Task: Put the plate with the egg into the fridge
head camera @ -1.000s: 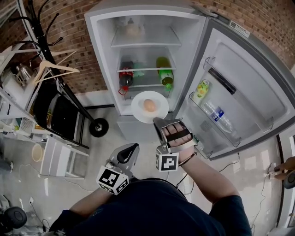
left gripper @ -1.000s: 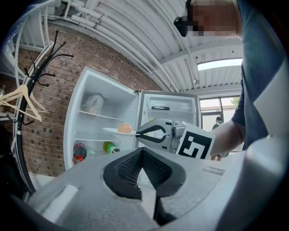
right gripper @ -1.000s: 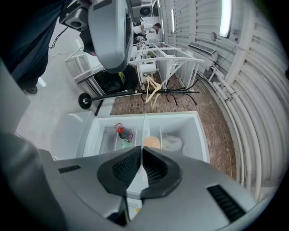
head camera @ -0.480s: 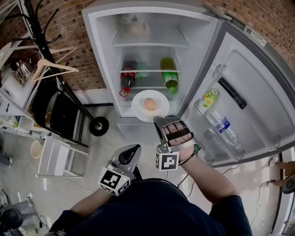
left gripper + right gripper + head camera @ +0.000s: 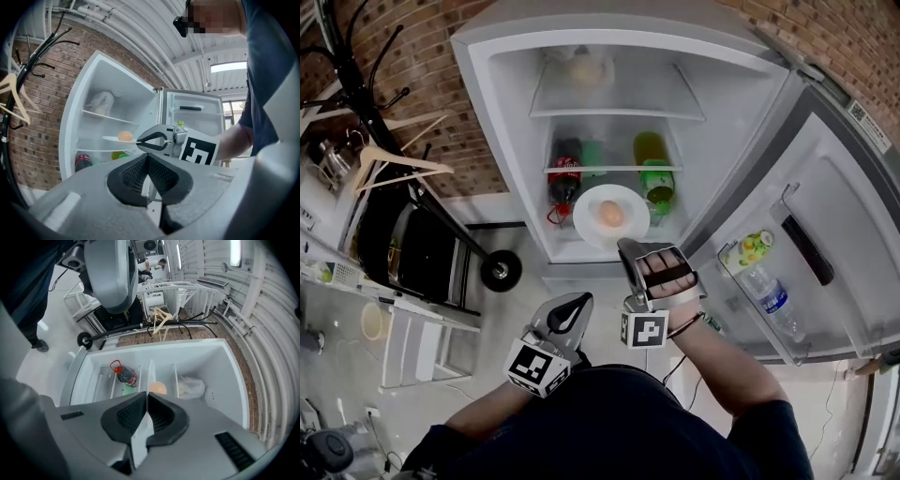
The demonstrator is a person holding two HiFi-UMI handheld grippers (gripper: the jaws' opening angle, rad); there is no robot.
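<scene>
A white plate (image 5: 598, 225) with a brown egg (image 5: 611, 214) on it is held level in front of the open fridge (image 5: 506, 150), just below the shelf with the bottles. My right gripper (image 5: 625, 246) is shut on the plate's near rim. In the right gripper view the plate (image 5: 143, 425) runs edge-on between the pads, with the egg (image 5: 158, 388) beyond them. My left gripper (image 5: 579, 302) hangs lower left of the plate, shut and holding nothing. The left gripper view shows the plate (image 5: 112, 139), the egg (image 5: 124, 136) and the right gripper (image 5: 138, 141) side-on.
The fridge holds a cola bottle (image 5: 565, 178), a green bottle (image 5: 656, 176) and a white bag (image 5: 586, 70) on the top shelf. Its door (image 5: 834, 234) stands open at right with bottles (image 5: 764, 281) in a pocket. A coat rack with hangers (image 5: 394, 164) stands left.
The plate with the egg has moved forward toward the fridge opening in my right gripper. The fridge now looms closer. My left gripper has followed along, still shut.
</scene>
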